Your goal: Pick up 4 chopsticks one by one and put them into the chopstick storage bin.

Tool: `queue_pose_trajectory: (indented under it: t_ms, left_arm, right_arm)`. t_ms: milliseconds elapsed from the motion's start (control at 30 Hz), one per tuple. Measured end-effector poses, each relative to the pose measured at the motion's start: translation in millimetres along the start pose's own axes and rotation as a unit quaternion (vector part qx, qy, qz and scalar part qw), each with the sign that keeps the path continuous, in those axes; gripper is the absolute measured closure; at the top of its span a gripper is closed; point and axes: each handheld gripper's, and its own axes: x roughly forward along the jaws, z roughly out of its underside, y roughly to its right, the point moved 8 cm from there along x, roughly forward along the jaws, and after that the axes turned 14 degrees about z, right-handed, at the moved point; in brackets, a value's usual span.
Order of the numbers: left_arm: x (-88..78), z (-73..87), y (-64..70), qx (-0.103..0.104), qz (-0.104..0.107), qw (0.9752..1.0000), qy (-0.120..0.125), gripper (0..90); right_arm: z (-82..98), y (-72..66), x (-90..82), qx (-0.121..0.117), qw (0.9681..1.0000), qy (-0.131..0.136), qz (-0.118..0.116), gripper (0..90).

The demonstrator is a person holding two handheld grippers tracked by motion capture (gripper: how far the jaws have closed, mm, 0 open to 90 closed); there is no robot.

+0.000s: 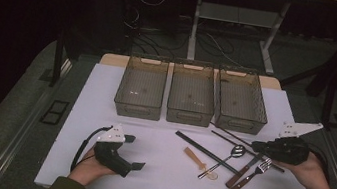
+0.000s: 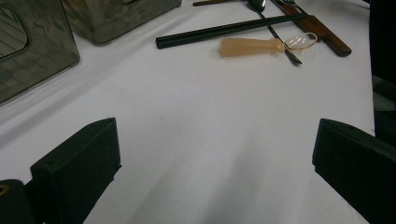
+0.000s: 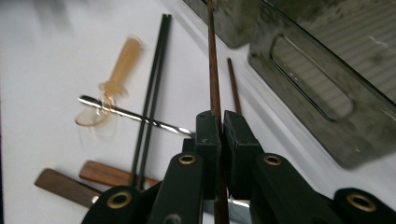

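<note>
The left claw (image 1: 140,153) rests low on the near left part of the desk (image 1: 105,95), the hand (image 1: 92,166) under it with the palm turned up and the forearm coming in from the near edge. It points to the right across the desk. Its jaws stand wide apart with nothing but bare white surface between them. Ahead of it, well apart, lie a pair of black chopsticks (image 2: 229,30), a translucent amber spoon (image 2: 261,45) just behind them, and the wooden-handled cutlery beyond. Off to its left stand three smoky plastic bins (image 1: 191,100) in a row.

The right claw (image 3: 222,135) sits at the far right of the desk, held level in a hand (image 1: 309,171) that cups it from below, wrist resting near the desk edge, the claw pointing left toward the pile of cutlery. Its jaws are nearly closed and pinch one brown chopstick (image 3: 213,65), which runs straight out ahead from between the pads. A second brown chopstick (image 3: 233,84) lies on the desk just right of it, next to the nearest bin. To the left of the claw lie a metal spoon (image 3: 135,116), the black chopsticks and two wooden handles (image 3: 88,179).
</note>
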Motion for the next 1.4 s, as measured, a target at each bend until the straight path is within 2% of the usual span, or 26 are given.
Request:
queue_pose_trajectory:
  t_ms: [100, 300, 533, 1067, 1400]
  left_arm:
    - [0.0, -0.9, 0.4, -0.001, -0.001, 1.0000, 0.005, 0.6]
    - [0.8, 0.3, -0.4, -0.002, -0.002, 1.0000, 0.001, 0.6]
    - [0.7, 1.3, -2.4, -0.007, -0.005, 1.0000, -0.004, 0.7]
    - [1.3, 0.4, -1.0, -0.010, -0.005, 0.9999, 0.000, 0.8]
    - [0.8, -0.3, -1.6, -0.014, -0.006, 0.9999, 0.005, 0.8]
  right_arm:
    - [-4.7, -5.0, 3.3, 0.000, 1.0000, 0.004, -0.003, 85.3]
    - [-14.8, -14.8, 10.2, 0.002, 0.9999, 0.012, -0.006, 85.3]
    - [-26.9, -25.5, 15.1, 0.016, 0.9994, 0.027, -0.015, 85.3]
    - [-53.8, -41.2, 38.8, 0.039, 0.9986, 0.036, -0.005, 85.3]
    - [-75.8, -52.2, 55.2, 0.037, 0.9984, 0.042, -0.001, 85.3]
